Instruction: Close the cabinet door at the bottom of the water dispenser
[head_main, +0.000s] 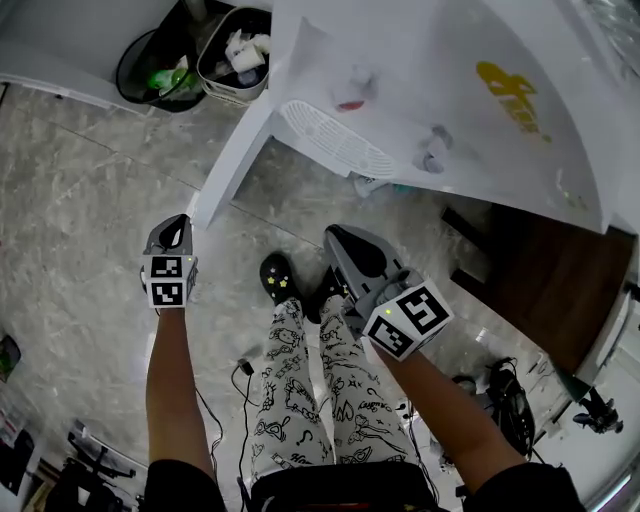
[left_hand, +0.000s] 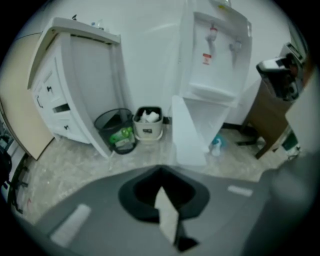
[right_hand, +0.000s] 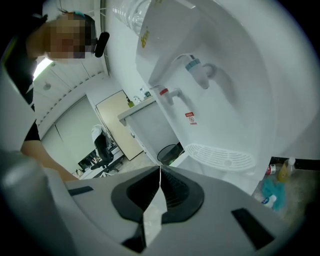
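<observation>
As the cabinet door (head_main: 235, 155) stood: it was swung wide out from the bottom of the water dispenser (head_main: 450, 90), free edge towards the person, with neither tool touching it.
Left gripper (head_main: 176, 228): its jaws were pressed together with nothing between them. It was held just beside the door's free edge, on the side away from the compartment.
Right gripper (head_main: 338, 238): its jaws were likewise closed and empty. It hovered in front of the open compartment, below the drip tray (head_main: 335, 140).
Spray bottle (left_hand: 216, 145): it sat at the mouth of the compartment. Whether it was inside or on the threshold could not be told.
Bins: a black mesh bin (left_hand: 117, 131) and a pale bin (left_hand: 148, 122) stood side by side beyond the door, near it.
Shoe (head_main: 277, 275): it was planted on the floor between the two tools.
Stage: this looked like the approach, with the push not yet begun.
Risk, slip: closed tips pressed near the thin free edge could skid off it and leave the door ajar.
Risk, blockage: if the bottle stood proud of the threshold, the door would likely stop against it or knock it over.
Risk, swing path: the right gripper and the shoe seemed to lie where the door would sweep, so it might strike them.
Risk, rebound: too hard a shove could bounce the door open again.
</observation>
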